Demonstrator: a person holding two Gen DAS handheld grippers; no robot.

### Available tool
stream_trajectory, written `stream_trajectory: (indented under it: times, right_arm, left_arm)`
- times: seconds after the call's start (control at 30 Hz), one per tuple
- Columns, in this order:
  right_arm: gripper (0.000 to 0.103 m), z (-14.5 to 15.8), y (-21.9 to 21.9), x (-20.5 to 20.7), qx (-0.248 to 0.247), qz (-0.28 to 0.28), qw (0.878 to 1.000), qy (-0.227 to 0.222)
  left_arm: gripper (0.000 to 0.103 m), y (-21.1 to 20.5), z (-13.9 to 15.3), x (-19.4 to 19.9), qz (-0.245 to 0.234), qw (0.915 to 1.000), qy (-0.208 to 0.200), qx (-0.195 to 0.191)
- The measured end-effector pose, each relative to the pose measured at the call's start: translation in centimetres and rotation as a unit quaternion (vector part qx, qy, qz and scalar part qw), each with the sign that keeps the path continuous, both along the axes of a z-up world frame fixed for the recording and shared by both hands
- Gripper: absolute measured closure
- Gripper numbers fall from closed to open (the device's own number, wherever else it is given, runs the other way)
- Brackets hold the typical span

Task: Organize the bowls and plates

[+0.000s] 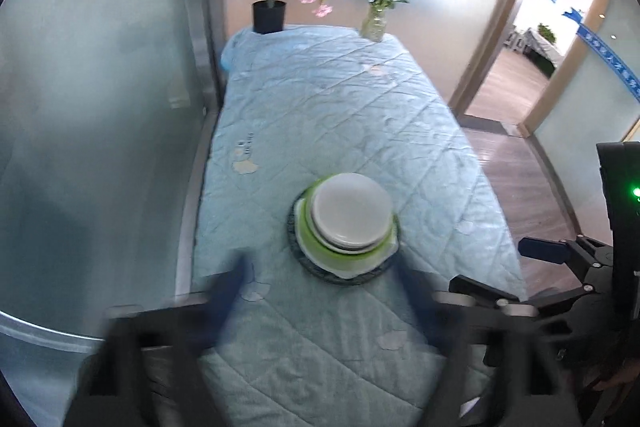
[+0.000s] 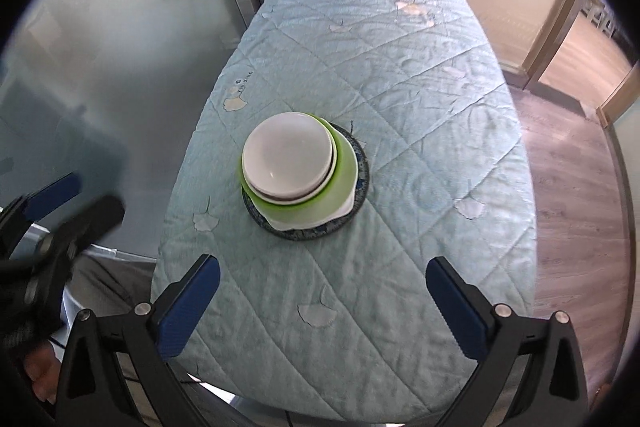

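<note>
A stack of dishes (image 2: 298, 169) sits mid-table, nearer the front edge: white bowls nested in a green bowl, on a white plate and a dark patterned plate. The right wrist view shows the right gripper (image 2: 322, 301) spread wide, empty. The left gripper (image 1: 324, 291) blurs; nothing between its fingers. Two flower pots stand at the quilted table's (image 2: 420, 75) far edge.

White bowls (image 2: 289, 158) nested in green bowl (image 2: 320, 201), stacked on white plate (image 2: 347, 206), dark plate (image 2: 360, 169), mid-table.
</note>
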State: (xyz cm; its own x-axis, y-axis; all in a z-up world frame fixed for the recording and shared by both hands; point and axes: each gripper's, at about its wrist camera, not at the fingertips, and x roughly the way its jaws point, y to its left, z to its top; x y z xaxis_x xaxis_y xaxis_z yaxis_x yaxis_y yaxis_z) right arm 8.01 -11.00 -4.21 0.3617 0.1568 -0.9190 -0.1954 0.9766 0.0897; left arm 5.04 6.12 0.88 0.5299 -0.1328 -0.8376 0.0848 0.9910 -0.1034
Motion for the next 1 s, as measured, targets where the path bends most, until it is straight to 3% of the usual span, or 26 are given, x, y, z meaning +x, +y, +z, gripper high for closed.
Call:
stream_trajectory:
  times: [0.03, 0.07, 0.1, 0.17, 0.2, 0.23, 0.3, 0.37, 0.63, 1.0]
  right_arm:
    - [0.014, 0.5, -0.1, -0.5, -0.003, 0.002, 1.0, -0.01]
    - [0.031, 1.0, -0.1, -1.1, -0.01, 0.004, 1.0, -0.021]
    - [0.033, 1.2, -0.1, -1.5, -0.013, 0.006, 1.0, -0.024]
    - [0.03, 1.6, -0.5, -2.3, 0.003, 0.012, 1.0, -0.025]
    - [0.025, 1.7, -0.6, -2.6, 0.007, 0.014, 1.0, -0.026]
    - [0.014, 1.8, -0.7, -3.1, 0.004, 0.013, 0.999, -0.031]
    - [0.008, 2.0, -1.0, -3.8, -0.005, 0.008, 0.999, -0.045]
    - [0.001, 1.9, -1.4, -4.4, -0.004, 0.003, 0.999, -0.054]
    - [0.001, 1.1, -2.0, -5.7, 0.001, -0.003, 0.998, -0.065]
    - [0.001, 0.0, -2.6, -6.4, 0.005, -0.017, 0.997, -0.069]
  left_arm:
    - [0.087, -0.3, 0.1, -0.2, -0.002, 0.9999, 0.005, -0.009]
    - [0.087, -0.5, 0.3, -0.3, 0.0, 0.9999, 0.004, -0.01]
    - [0.084, -0.8, 0.6, -0.9, 0.008, 0.9999, -0.01, 0.001]
    - [0.053, -1.6, 1.3, -1.8, 0.017, 0.9989, -0.036, 0.023]
    - [0.006, -1.9, 1.6, -2.1, 0.022, 0.9983, -0.042, 0.034]
    - [0.002, -2.1, 1.8, -2.5, 0.028, 0.9974, -0.052, 0.043]
    - [0.0, -2.6, 1.7, -3.2, 0.029, 0.9951, -0.078, 0.053]
    - [0.001, -3.2, 1.1, -3.0, 0.021, 0.9953, -0.07, 0.064]
    - [0.0, -4.5, -1.3, -4.5, 0.028, 0.9961, -0.06, 0.058]
    - [0.001, -4.0, -2.2, -6.2, 0.045, 0.9966, -0.052, 0.044]
